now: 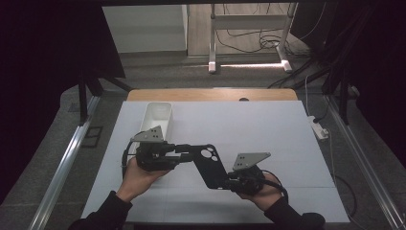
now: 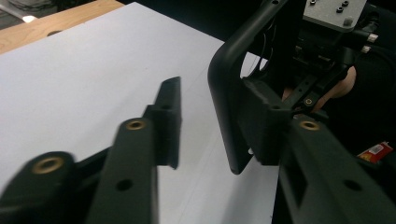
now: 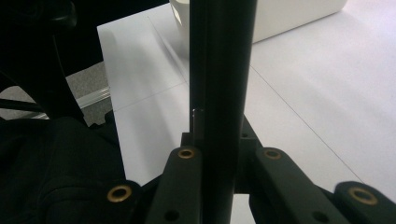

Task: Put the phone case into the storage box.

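Over the white table mat (image 1: pixel 268 129), I hold a black phone case (image 1: pixel 209 165) in the air between my two grippers, in front of the white bin (image 1: pixel 158 116). My right gripper (image 1: pixel 230 182) is clamped tight on the case's lower end, the thin shell pinched edge-on between its jaws in the right gripper view (image 3: pixel 219 93). My left gripper (image 1: pixel 184 149) stands at the camera-cutout end: one pad rests against the case's side (image 2: pixel 233 116), the other is off it, so that grip is not yet made. I judge the case light, a thin shell that may flex and slip on smooth plastic; the rims near each end look the safest hold. Its long axis runs diagonally, cutout end up-left toward the bin, the other end down-right toward me.
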`<state>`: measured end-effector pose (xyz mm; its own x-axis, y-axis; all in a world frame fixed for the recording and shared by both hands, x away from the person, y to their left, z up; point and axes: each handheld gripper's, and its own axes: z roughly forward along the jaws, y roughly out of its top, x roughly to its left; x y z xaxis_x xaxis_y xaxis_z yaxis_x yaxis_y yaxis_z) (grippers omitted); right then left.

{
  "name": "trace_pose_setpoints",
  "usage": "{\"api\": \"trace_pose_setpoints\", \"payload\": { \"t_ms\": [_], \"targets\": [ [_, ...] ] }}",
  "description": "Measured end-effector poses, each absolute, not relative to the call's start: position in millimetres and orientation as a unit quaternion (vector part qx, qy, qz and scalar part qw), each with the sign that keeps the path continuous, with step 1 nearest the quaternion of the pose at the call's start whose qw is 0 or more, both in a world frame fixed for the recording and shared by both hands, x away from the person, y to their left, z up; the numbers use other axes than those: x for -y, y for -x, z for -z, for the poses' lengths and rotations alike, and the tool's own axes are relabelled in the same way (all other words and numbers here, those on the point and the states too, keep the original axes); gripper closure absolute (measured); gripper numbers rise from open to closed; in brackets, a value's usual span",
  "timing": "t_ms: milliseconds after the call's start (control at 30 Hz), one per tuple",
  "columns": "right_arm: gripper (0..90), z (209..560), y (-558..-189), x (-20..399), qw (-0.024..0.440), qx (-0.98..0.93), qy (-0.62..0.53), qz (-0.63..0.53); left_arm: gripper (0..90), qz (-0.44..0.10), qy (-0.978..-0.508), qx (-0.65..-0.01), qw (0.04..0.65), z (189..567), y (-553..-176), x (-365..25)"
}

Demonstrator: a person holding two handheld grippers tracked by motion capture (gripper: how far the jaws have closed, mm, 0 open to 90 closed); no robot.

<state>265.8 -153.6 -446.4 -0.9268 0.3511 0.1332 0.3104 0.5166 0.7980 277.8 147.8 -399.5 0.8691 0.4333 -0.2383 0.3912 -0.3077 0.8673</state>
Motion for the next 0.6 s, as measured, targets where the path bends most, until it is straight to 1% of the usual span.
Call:
{"api": "trace_pose_setpoints", "payload": {
  "t_ms": [100,167,333,533,600],
  "targets": [
    [84.8,446.1,-265.4,153.1,0.031,-0.872,-0.190,-0.450,67.9,-0.017,-0.808,-0.258,0.530,399.6,-277.9,-147.6],
    [84.8,446.4,-265.2,152.7,0.031,-0.871,-0.189,-0.452,69.1,-0.015,-0.808,-0.259,0.529,399.7,-277.8,-146.9],
    [84.8,446.2,-263.7,150.7,0.044,-0.874,-0.188,-0.446,76.9,-0.018,-0.808,-0.266,0.525,399.4,-277.2,-145.4],
    [84.9,445.6,-261.7,148.7,0.067,-0.875,-0.188,-0.441,80.2,-0.006,-0.801,-0.276,0.531,399.1,-278.0,-146.6],
    [84.9,446.1,-261.9,148.2,0.066,-0.875,-0.188,-0.441,81.9,0.002,-0.797,-0.274,0.538,399.1,-277.8,-147.2]
  ]
}}
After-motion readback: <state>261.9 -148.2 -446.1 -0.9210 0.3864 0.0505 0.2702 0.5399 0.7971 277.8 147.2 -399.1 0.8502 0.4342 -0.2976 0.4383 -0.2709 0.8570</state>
